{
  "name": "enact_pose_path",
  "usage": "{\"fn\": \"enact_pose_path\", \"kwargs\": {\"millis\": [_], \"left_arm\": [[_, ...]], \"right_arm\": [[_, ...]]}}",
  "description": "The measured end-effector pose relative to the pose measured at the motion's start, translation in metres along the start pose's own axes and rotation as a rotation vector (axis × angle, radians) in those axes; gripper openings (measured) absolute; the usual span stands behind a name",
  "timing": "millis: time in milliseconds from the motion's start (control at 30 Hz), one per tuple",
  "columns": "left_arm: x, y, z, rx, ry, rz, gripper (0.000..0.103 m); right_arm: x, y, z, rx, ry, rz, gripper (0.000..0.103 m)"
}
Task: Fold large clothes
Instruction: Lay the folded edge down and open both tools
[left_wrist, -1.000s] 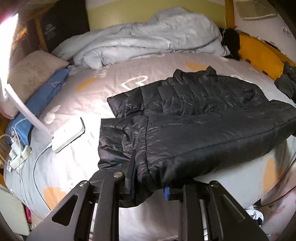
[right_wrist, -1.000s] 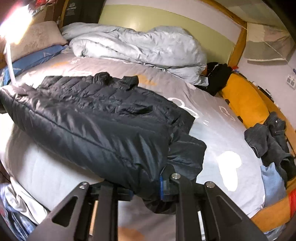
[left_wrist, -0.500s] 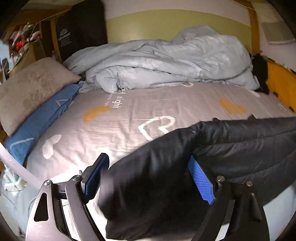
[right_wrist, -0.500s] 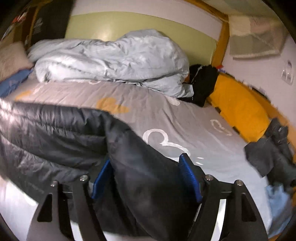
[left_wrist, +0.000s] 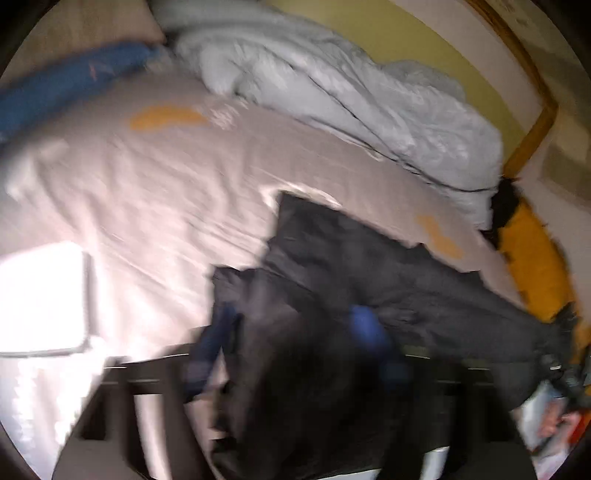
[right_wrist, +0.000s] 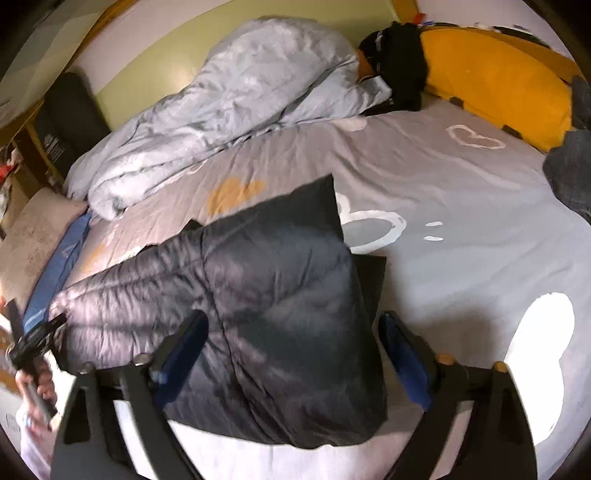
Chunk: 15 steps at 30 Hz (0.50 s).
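Jacket (right_wrist: 258, 295) between both closing jaws, ungripped; duvet (right_wrist: 229, 110) heaped behind it.

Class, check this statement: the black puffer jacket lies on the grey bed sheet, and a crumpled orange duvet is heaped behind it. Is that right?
Not quite. The duvet is pale blue-grey, not orange, as the right wrist view shows. The black puffer jacket does lie on the grey bed sheet.

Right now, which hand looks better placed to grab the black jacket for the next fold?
The left gripper, probably: its closing fingers have the black jacket bunched between them. The right gripper merely straddles the flat jacket, fingers apart from it, though also closing.
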<state>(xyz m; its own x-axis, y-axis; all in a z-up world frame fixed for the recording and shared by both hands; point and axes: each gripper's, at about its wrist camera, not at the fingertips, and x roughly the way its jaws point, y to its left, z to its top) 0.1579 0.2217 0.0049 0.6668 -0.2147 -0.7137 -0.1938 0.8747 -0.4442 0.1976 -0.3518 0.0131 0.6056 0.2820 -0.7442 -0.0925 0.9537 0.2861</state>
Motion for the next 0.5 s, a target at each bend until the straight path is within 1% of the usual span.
{"fn": "enact_pose_path", "kwargs": {"millis": [33,67,133,200,267,367,400,467,500], "left_arm": [[0.003,0.0,-0.001,-0.001,0.004,-0.022,0.02],[0.003,-0.003,0.0,0.016,-0.015,-0.014,0.012],[-0.003,-0.014,0.001,0.066,-0.063,0.008,0.01],[-0.006,-0.026,0.003,0.117,-0.098,0.074,0.01],[-0.002,-0.035,0.005,0.152,-0.103,0.138,0.01],[0.011,-0.035,0.003,0.2,-0.098,0.183,0.011],[0.016,-0.037,0.001,0.234,-0.098,0.199,0.011],[0.021,-0.041,-0.002,0.29,-0.102,0.239,0.015],[0.02,-0.043,-0.002,0.298,-0.109,0.249,0.017]], "right_arm": [[0.0,0.0,0.0,-0.013,0.003,-0.003,0.034],[0.003,0.002,0.0,-0.035,0.003,-0.015,0.012],[0.01,0.007,0.003,-0.08,-0.029,-0.053,0.009],[0.018,0.015,0.011,-0.126,-0.085,-0.092,0.007],[0.03,0.018,0.022,-0.149,-0.107,-0.118,0.007],[0.05,0.019,0.026,-0.138,-0.078,-0.15,0.007],[0.056,0.019,0.026,-0.134,-0.066,-0.16,0.007],[0.06,0.021,0.026,-0.149,-0.06,-0.179,0.007],[0.06,0.022,0.025,-0.162,-0.061,-0.19,0.007]]}}
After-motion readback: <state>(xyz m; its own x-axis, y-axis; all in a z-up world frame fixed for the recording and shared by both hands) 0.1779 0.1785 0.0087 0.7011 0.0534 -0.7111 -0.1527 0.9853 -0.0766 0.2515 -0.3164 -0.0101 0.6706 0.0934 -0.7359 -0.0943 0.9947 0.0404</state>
